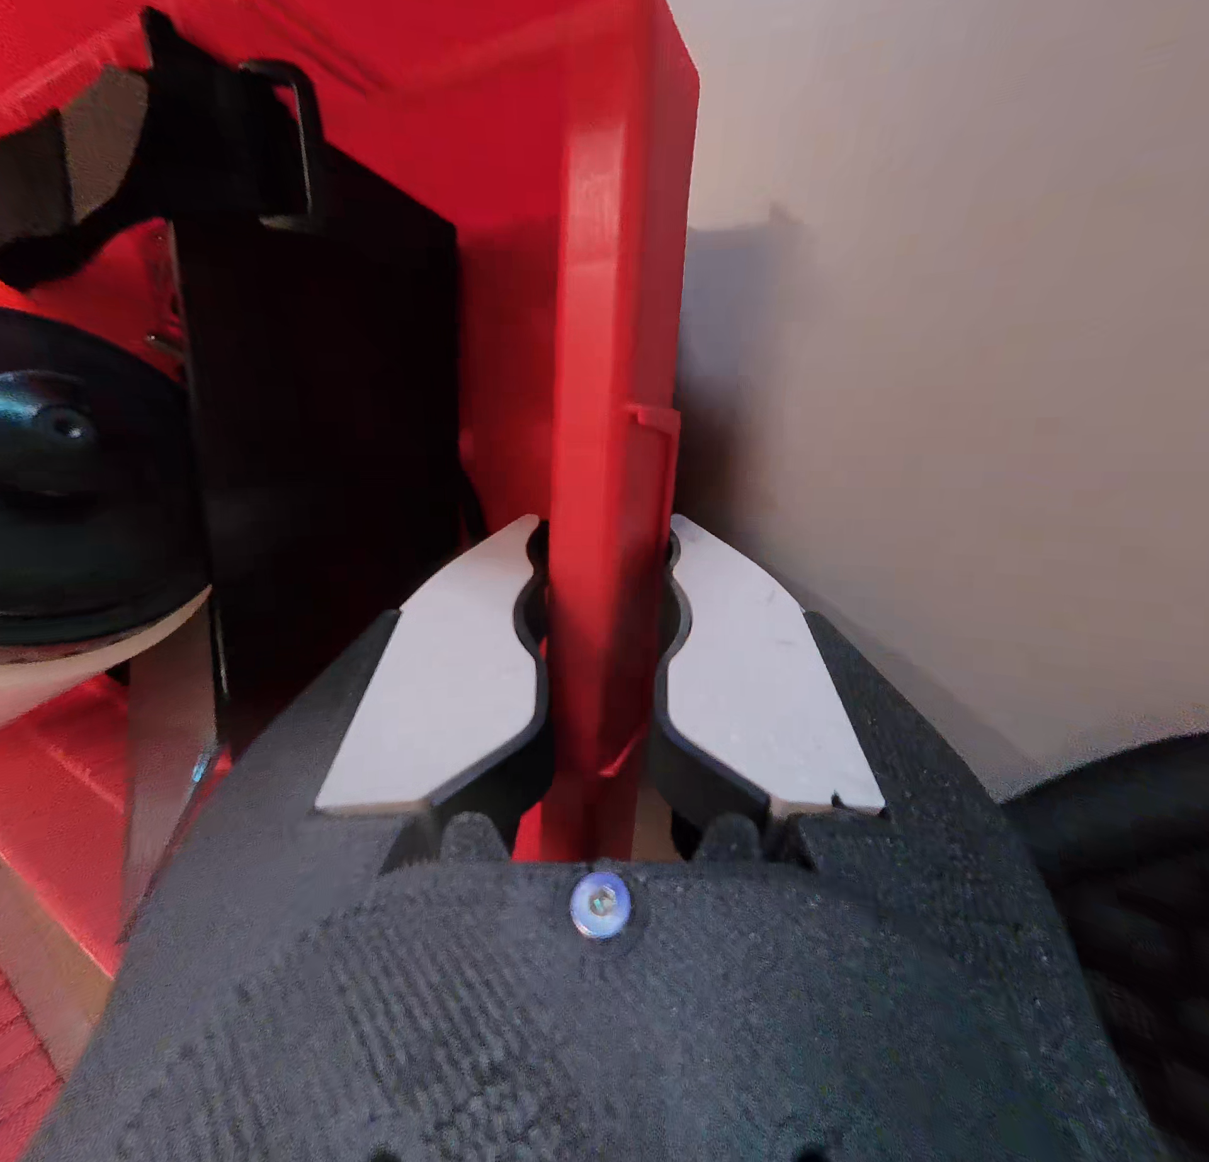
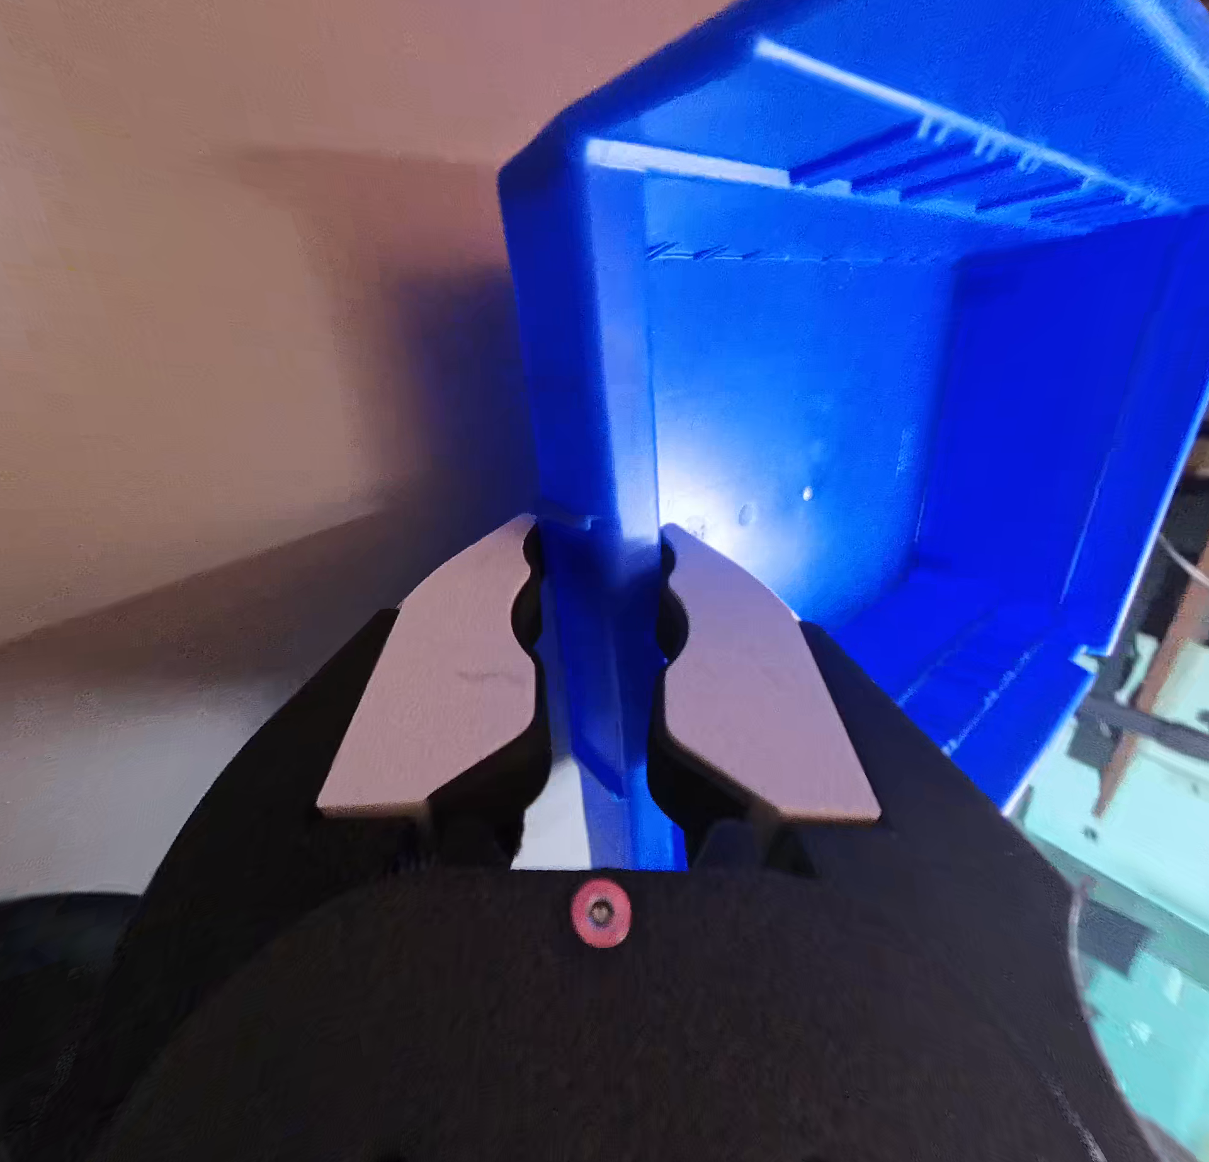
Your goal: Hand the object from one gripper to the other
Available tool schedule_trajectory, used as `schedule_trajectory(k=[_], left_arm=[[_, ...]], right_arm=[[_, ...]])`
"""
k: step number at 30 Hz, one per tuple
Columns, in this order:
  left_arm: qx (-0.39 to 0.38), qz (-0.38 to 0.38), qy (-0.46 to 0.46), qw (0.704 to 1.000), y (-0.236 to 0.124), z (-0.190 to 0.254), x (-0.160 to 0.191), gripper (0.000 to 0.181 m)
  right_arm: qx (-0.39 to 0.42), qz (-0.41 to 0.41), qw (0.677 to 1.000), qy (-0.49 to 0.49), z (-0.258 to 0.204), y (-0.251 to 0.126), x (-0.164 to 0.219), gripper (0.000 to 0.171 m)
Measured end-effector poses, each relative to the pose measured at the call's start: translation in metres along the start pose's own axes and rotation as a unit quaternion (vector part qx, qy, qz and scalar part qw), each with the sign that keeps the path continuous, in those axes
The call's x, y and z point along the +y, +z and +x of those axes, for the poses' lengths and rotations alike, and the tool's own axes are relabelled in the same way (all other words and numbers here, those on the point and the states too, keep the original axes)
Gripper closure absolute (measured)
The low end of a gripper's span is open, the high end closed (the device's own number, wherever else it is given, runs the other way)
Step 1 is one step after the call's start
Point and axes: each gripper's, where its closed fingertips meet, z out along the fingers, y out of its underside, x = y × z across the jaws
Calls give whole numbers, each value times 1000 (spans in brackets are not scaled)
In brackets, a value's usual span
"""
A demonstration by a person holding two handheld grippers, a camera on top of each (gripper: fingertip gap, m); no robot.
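Left claw (image 1: 603, 535) grips red bin (image 1: 615, 346) — right claw (image 2: 598, 542), blue bin (image 2: 785, 378).

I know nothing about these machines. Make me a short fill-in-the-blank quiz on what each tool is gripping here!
1. The left tool is clamped on the wall of a ____ bin.
2. The right tool is clamped on the wall of a ____ bin.
3. Inside the left tool's bin stands a tall ____ box.
4. The inside of the right tool's bin looks ____.

Missing words: red; blue; black; empty
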Motion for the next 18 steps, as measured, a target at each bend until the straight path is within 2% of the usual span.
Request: schedule_trajectory(k=[2,8,9,10,12,14,18], left_arm=[[7,1,-7,1000,6,-10,1,149],[10,9,-25,1000,27,-52,5,148],[10,12,-38,999,31,-59,6,147],[7,18,-47,999,34,-66,6,146],[-10,26,-66,997,38,-79,11,140],[-16,34,-87,996,35,-86,17,130],[-20,116,-133,984,1,-96,8,136]], right_arm=[[5,-36,999,16,19,12,24,142],[22,-56,998,27,66,51,61,142],[28,-52,998,38,71,52,62,140],[36,-47,997,49,75,49,61,130],[50,6,996,79,80,28,44,118],[50,115,983,136,79,-4,13,118],[45,315,917,239,67,-53,-29,126]])
